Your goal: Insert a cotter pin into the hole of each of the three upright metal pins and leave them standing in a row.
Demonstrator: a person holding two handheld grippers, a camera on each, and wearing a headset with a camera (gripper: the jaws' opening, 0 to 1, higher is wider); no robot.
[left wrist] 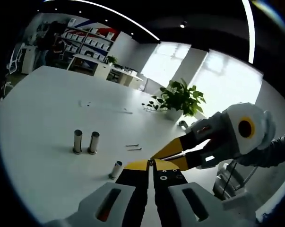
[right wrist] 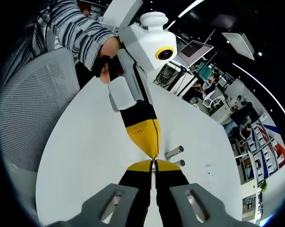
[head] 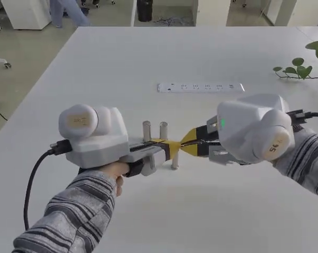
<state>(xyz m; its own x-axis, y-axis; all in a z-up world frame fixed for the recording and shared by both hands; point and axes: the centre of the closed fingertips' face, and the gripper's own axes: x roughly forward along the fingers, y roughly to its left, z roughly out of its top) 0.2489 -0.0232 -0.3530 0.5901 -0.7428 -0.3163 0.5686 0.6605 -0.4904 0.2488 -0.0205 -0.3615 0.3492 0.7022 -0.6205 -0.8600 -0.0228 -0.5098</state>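
Head view, centre frame: white table (head: pixel 148 63); my left gripper (head: pixel 173 148) and right gripper (head: pixel 187 147), both clenched, tips meeting; two upright metal pins (head: pixel 146 130) just above them, third pin (head: pixel 175 163) just below. Left gripper view, centre: loose cotter pins (left wrist: pixel 133 147) on the table.

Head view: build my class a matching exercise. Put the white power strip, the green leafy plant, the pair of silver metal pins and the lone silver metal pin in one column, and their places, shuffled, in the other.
Things
1. white power strip
2. green leafy plant
3. pair of silver metal pins
4. lone silver metal pin

Places
A. at the right edge of the white table
B. alone, nearer the person than the other pins
C. lying flat, far across the table
D. standing side by side

Pairs: 1-C, 2-A, 3-D, 4-B
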